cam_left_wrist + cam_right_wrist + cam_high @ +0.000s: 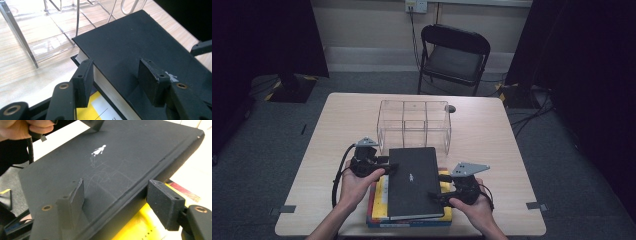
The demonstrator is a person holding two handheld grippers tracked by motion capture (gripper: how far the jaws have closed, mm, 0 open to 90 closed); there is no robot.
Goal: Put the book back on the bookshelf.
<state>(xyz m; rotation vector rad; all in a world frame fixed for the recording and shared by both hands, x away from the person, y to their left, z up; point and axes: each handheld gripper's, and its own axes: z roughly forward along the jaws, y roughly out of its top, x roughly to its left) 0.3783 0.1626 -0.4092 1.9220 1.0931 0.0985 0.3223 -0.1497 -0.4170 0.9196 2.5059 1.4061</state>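
Both my tongs are on the black book [414,181], one per long edge: my left gripper [388,167] bites the page side w/ one pad on the cover and one under, and my right gripper [435,196] clamps the spine side the same way, top pad on the cover, lower pad below the edge. So both are closed on the book, not hanging open. The book sits between my two tongs, on top of a yellow book [140,225] in the stack right in front of me, far end nearly at the clear organizer [413,123] just beyond my tips. To do this lift well, I'd say: keep both grips level w/ each other so the cover doesn't twist, raise both sides together, don't squeeze harder on the page side or the pages may fan out. Watch that the yellow book below doesn't drag along, and keep the far end clear of the organizer wall.
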